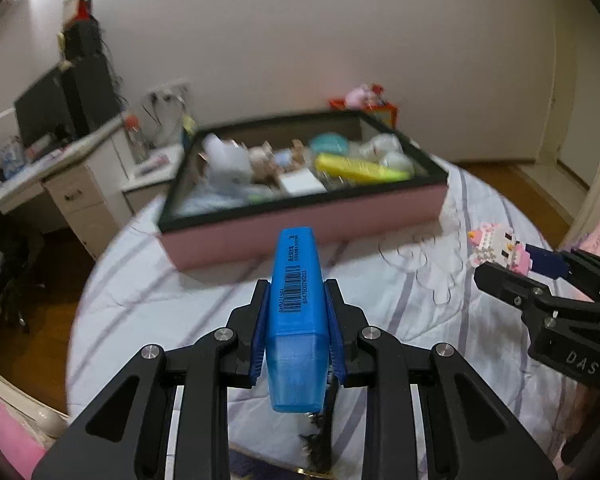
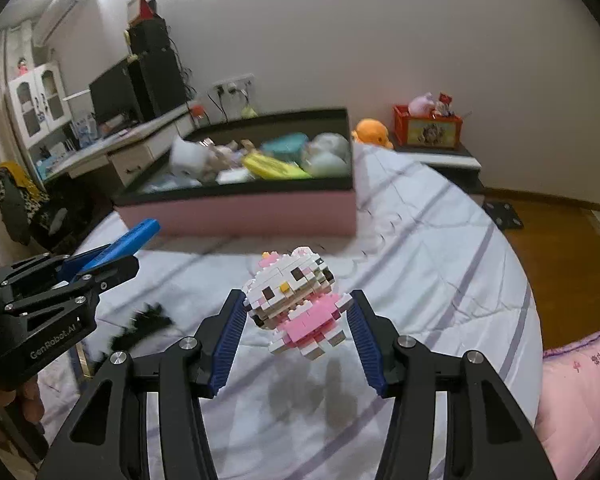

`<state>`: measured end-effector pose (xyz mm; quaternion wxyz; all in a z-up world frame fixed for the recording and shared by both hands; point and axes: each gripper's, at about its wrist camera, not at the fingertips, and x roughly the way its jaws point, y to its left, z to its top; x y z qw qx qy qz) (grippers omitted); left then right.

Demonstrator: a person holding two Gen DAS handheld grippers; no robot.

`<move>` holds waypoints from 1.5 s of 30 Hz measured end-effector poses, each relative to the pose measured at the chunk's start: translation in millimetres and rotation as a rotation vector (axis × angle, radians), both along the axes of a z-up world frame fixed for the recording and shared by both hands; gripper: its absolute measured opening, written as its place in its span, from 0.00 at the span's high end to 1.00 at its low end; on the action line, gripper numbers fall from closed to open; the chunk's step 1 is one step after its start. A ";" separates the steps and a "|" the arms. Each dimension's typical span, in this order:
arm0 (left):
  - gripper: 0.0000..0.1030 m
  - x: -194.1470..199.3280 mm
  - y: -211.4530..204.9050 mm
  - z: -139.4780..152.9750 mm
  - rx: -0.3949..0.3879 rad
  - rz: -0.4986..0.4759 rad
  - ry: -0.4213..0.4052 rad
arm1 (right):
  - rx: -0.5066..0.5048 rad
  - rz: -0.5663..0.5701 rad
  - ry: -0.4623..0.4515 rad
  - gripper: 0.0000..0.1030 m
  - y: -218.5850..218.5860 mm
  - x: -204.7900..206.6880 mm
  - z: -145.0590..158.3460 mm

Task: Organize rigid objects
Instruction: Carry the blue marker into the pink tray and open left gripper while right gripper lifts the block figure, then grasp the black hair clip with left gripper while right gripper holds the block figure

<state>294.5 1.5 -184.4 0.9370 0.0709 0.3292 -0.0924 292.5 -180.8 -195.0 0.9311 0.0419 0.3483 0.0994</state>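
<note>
My left gripper (image 1: 297, 285) is shut on a blue rectangular marker (image 1: 296, 256) with a barcode, held above the bed and pointing at the box. In the right wrist view the left gripper (image 2: 112, 258) and marker (image 2: 142, 230) show at the left. My right gripper (image 2: 297, 296) is shut on a pink and white block cat figure (image 2: 292, 296), lifted off the sheet with its shadow below. The right gripper (image 1: 512, 268) and figure (image 1: 494, 242) also appear at the right of the left wrist view. A pink box with a black rim (image 1: 300, 232) (image 2: 240, 212) sits further along the bed, holding several items.
The striped bedsheet (image 2: 420, 280) lies under both grippers. A black fuzzy thing (image 2: 140, 326) lies on it near the left gripper. A desk with a monitor (image 2: 116, 96) stands left, an orange plush (image 2: 372, 130) and red crate (image 2: 428, 130) behind the box, a pink pillow (image 2: 580, 380) right.
</note>
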 end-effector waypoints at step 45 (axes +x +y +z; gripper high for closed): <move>0.73 42.2 54.1 -31.1 -0.337 0.100 0.001 | -0.009 0.045 -0.091 0.48 57.8 -3.0 10.4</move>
